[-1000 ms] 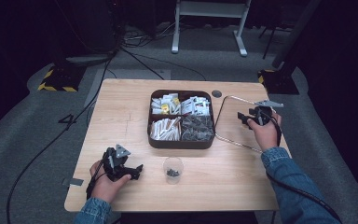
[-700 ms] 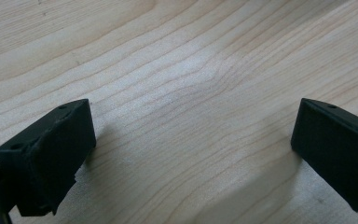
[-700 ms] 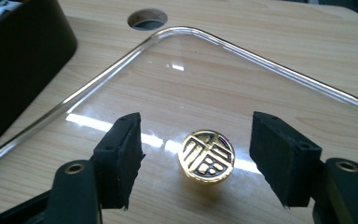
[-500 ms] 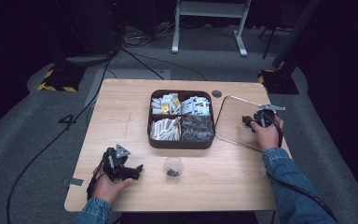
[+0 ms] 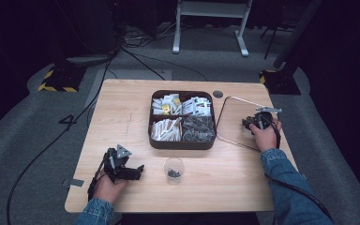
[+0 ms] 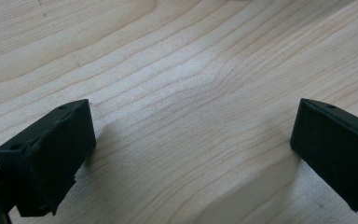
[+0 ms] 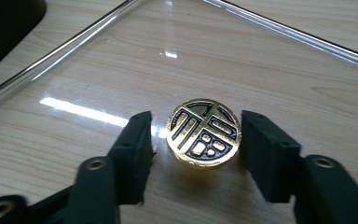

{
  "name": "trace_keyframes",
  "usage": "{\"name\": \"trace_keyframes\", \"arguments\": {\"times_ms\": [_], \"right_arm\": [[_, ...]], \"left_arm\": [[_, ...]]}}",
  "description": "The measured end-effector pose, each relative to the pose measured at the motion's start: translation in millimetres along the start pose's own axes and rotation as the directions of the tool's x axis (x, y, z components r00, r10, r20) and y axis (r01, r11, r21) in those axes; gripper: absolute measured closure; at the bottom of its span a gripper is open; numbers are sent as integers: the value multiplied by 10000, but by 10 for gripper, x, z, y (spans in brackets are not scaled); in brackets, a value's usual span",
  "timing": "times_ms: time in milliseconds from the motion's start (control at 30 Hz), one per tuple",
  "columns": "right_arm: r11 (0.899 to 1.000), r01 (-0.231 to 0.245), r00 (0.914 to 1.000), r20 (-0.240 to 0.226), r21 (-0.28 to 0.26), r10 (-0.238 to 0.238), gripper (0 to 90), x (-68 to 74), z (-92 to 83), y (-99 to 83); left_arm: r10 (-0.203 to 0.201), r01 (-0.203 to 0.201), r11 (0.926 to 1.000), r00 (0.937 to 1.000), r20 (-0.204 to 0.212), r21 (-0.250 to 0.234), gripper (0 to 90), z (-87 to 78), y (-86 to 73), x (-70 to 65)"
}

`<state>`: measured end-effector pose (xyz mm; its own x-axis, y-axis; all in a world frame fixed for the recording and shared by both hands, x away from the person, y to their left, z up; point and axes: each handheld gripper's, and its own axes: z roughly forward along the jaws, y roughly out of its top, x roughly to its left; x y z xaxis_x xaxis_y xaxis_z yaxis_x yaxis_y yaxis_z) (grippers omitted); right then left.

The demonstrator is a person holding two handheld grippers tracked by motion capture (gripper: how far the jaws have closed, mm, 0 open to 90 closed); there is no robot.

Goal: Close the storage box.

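Pale wood table [image 5: 136,117] under a dark room, and the landmark I steer by is the brown divided box [image 5: 183,120] at the middle of it. Off the box's right side lies a clear tray [image 5: 232,126] with a thin bright rim, and on it sits a round gold medallion [image 7: 202,133] with a black raised character on its face.

My right gripper [image 7: 193,142] straddles that medallion, its jaws parted, one on each side, with a sliver of gap at both. Nothing is pinched yet. My left gripper [image 6: 191,140] rests low over bare wood toward my side of the box and to its left, jaws wide apart and empty. A small clear cup [image 5: 173,169] with some dark bits in it stands between the box and the table edge nearest me.

What worries me is the surface under the medallion. The tray looks glossy, and the piece is a low disc with a rounded edge, so if I close off-centre I expect it to squirt forward out of the jaws or skate across the tray toward the rim. Closing too high on the edge could flip it onto its face. Pressing down to get lower risks tipping or sliding the light tray toward the box. I judge that a square, low, slow squeeze is the safe course.
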<state>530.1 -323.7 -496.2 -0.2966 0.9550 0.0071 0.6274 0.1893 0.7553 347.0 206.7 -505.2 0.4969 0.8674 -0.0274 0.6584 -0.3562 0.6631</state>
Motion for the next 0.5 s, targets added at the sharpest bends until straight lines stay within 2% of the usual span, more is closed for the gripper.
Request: {"name": "trace_keyframes", "arguments": {"times_ms": [100,167,500], "right_arm": [[9998,196,9998,69,2,-196,559,1,-9,5],[9997,227,9997,85,14,-227,580,0,-13,5],[9998,220,9997,124,-31,-219,584,-2,-15,3]], "left_arm": [[-34,34,10000,10000,-17,-41,4,2,0,0],[-28,28,10000,10000,-29,-36,4,2,0,2],[-216,215,9998,9995,-226,-36,6,-7,-7,28]]}}
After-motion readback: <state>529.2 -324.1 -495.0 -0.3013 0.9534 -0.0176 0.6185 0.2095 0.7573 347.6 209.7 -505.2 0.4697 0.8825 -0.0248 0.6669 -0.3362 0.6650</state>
